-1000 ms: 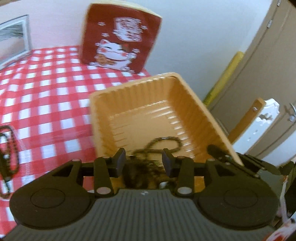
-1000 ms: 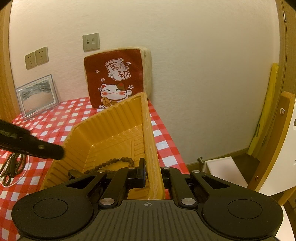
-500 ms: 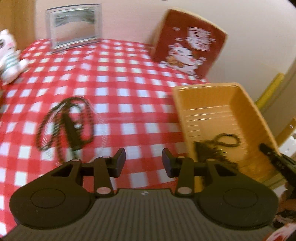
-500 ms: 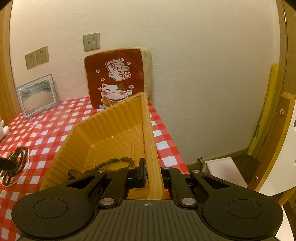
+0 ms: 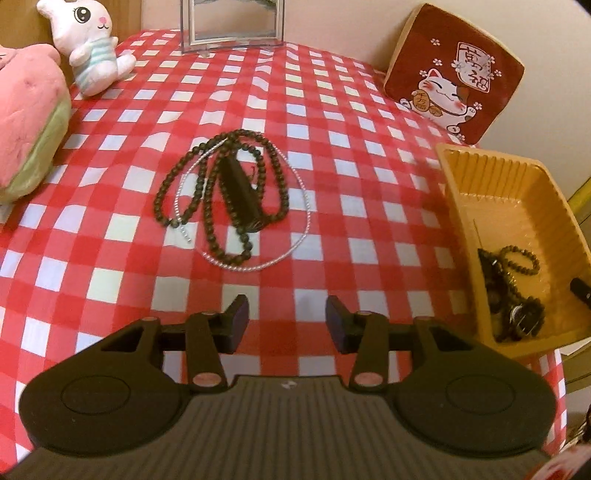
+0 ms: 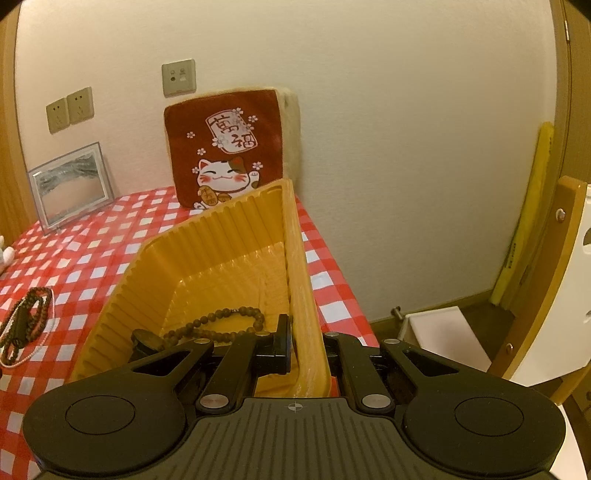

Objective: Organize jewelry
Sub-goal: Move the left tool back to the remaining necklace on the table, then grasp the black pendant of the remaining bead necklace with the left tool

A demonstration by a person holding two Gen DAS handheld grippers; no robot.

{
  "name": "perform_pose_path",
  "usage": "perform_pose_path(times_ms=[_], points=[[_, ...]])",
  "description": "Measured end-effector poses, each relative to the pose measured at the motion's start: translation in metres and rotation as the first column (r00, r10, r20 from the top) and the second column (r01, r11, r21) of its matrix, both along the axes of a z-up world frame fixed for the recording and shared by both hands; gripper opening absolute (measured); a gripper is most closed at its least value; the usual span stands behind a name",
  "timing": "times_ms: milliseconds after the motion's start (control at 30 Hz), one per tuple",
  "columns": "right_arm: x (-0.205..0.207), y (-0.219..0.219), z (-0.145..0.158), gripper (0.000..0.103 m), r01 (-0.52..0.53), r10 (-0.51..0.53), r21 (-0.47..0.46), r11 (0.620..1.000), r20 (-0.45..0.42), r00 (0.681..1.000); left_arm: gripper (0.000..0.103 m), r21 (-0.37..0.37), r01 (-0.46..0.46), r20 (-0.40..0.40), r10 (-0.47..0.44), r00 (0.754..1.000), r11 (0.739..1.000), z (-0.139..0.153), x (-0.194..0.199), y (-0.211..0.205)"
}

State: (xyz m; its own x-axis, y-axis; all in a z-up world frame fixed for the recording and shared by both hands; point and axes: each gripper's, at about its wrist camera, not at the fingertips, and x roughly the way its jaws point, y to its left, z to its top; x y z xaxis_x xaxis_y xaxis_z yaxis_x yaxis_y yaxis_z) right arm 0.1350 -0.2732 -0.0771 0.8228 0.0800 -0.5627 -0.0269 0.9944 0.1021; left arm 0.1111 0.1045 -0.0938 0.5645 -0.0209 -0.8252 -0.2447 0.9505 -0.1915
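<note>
A dark bead necklace with a black tassel (image 5: 236, 192) lies on the red checked cloth inside a thin pearl strand (image 5: 291, 251); the pile also shows in the right wrist view (image 6: 26, 325). My left gripper (image 5: 286, 321) is open and empty, hovering just short of that pile. An orange ribbed tray (image 5: 461, 206) at the right holds a bead bracelet (image 5: 517, 258) and dark pieces. My right gripper (image 6: 306, 339) is shut on the tray's right wall (image 6: 299, 280); the bracelet (image 6: 229, 321) lies inside.
A red lucky-cat cushion (image 5: 454, 70) leans on the wall behind the tray. A framed picture (image 5: 232, 22), a white bunny toy (image 5: 92, 48) and a pink plush (image 5: 26, 118) stand at the far and left side. A wooden chair (image 6: 554, 280) stands beyond the table's right edge.
My left gripper let a bead piece go into the tray, then swung left and back to face the necklace pile. The right gripper and tray have not moved.
</note>
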Motion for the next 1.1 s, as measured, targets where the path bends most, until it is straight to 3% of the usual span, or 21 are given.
perform_pose_path(times_ms=[200,500,833,1100], points=[[0.0,-0.001,-0.001,0.006,0.002,-0.002,-0.002,1.0,-0.006,1.0,0.049,0.122,0.054,0.009,-0.055,0.998,0.991,0.002,-0.003,-0.007],[0.002,-0.001,-0.001,0.006,0.005,-0.005,-0.008,1.0,-0.015,1.0,0.049,0.099,-0.009,0.037,0.005,0.999,0.995,0.0,0.008,0.008],[0.003,0.0,-0.002,0.006,0.013,-0.013,-0.015,1.0,-0.02,1.0,0.042,0.202,0.031,0.104,-0.053,0.993,0.979,-0.009,0.037,0.006],[0.002,0.001,-0.001,0.006,0.018,-0.018,-0.018,1.0,-0.018,1.0,0.034,0.213,0.029,0.097,-0.051,0.994,0.977,-0.024,0.068,0.024]])
